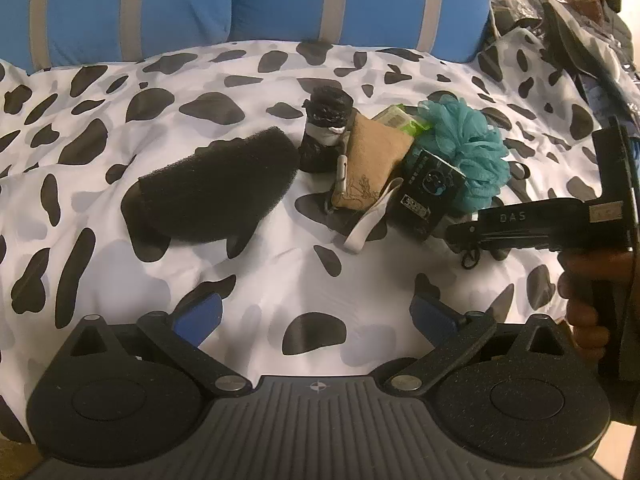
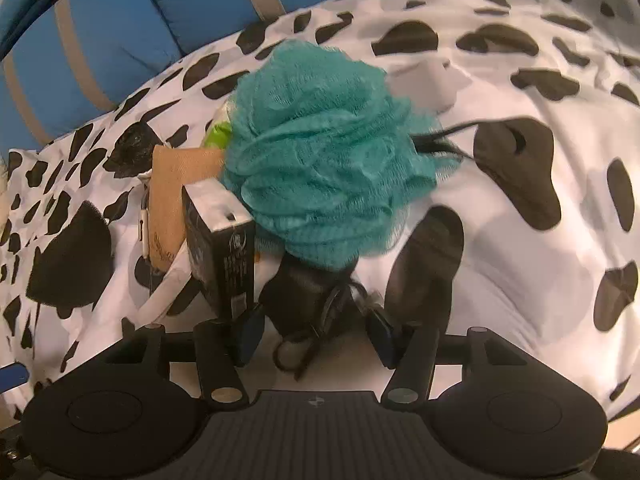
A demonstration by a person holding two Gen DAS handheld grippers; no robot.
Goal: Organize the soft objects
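Objects loose on spotted sheet, uncontained

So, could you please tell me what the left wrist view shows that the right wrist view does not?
Only the left wrist view shows the whole black foam block, the dark cloth roll, the clutter at the far right, and the open left gripper over bare bedsheet.

Only the right wrist view shows the right gripper straddling a small dark pouch.

Both show the teal bath pouf, black box, tan pouch and blue cushions.
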